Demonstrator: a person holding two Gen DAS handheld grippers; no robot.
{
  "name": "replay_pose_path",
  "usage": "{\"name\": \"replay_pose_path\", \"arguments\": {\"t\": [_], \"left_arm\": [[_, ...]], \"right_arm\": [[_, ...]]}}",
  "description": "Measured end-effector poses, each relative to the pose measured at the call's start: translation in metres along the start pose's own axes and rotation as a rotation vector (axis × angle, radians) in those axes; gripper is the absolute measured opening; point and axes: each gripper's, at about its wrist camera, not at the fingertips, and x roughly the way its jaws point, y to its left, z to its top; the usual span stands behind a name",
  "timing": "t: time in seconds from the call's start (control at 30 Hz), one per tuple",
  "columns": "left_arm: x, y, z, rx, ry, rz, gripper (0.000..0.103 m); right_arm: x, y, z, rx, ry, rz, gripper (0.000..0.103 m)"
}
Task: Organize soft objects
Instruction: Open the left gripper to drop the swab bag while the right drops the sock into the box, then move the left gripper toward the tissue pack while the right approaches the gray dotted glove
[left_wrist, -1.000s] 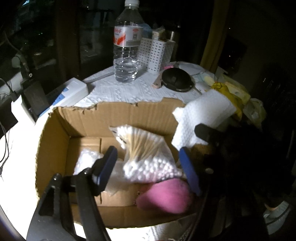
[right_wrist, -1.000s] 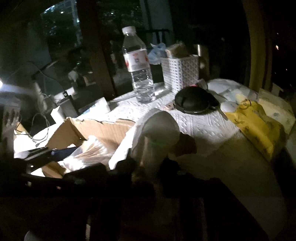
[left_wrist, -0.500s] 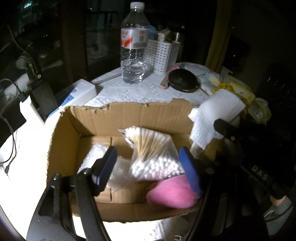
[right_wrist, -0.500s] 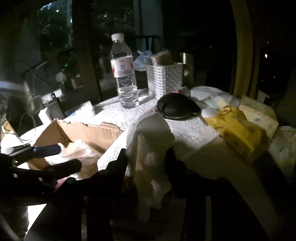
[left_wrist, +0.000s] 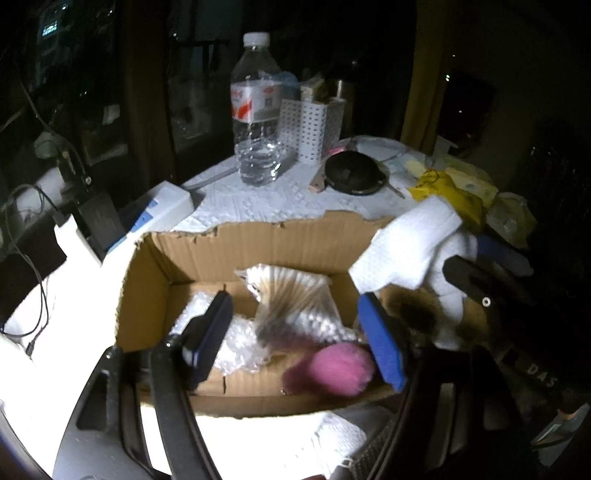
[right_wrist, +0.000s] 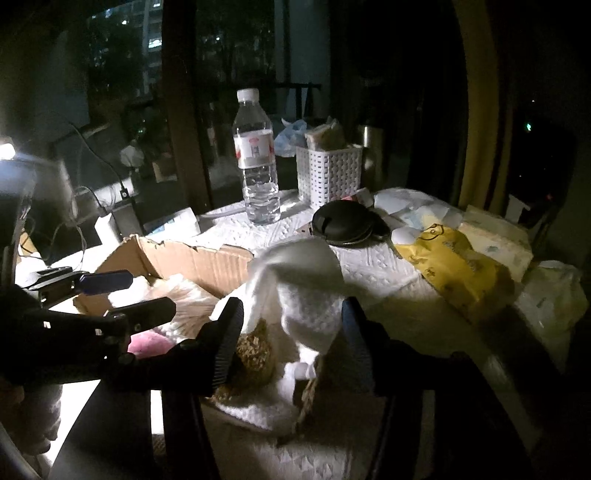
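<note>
R gripper (right_wrist: 291, 328) jaws opening w/ folded white paper towel (right_wrist: 306, 291) between, pads clear of it, at torn brown cardboard box (left_wrist: 258, 243) right edge. L gripper (left_wrist: 295, 332) apart, empty, over box.

Home at night: cluttered table (right_wrist: 373, 258), water bottle (right_wrist: 256, 162), tissue packs (right_wrist: 461, 269), dark windows.

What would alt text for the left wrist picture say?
An open cardboard box on a dim, cluttered table holds a bag of cotton swabs, bubble wrap and a pink fuzzy thing, with an empty left gripper above it.
</note>
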Motion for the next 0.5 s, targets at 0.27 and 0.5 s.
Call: {"name": "replay_pose_path", "arguments": {"t": [0.27, 0.5], "left_arm": [[-0.024, 0.003, -0.008, -0.003, -0.023, -0.005, 0.073], [-0.049, 0.008, -0.022, 0.014, -0.044, 0.004, 0.073]], "right_arm": [[-0.027, 0.002, -0.016, 0.013, -0.009, 0.006, 0.059], [-0.045, 0.014, -0.019, -0.003, -0.025, 0.025, 0.059]]}}
